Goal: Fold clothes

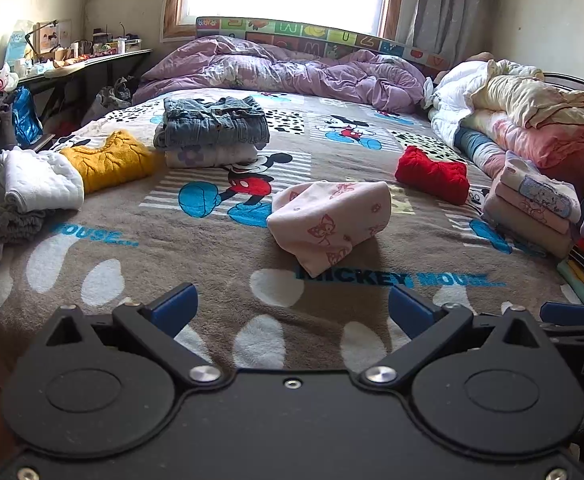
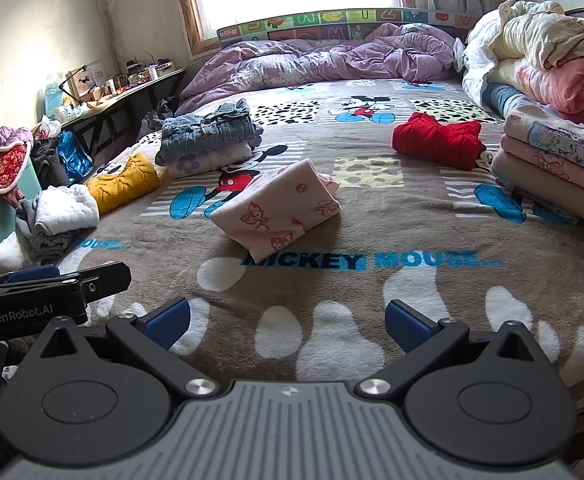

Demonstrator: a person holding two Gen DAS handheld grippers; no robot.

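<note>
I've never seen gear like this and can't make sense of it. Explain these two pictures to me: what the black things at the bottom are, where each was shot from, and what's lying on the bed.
No robot here: a person holds a two-finger tool in each hand, each with a camera looking along its fingers. One picture comes from the left tool, the other from the right tool. Both are open and hold nothing, hovering low over the Mickey Mouse blanket.

A folded pink garment lies in the middle. Around it are a red sweater, a yellow sweater, a denim stack, a white-and-grey pile and a pastel stack. A purple quilt lies bunched under the window.
</note>
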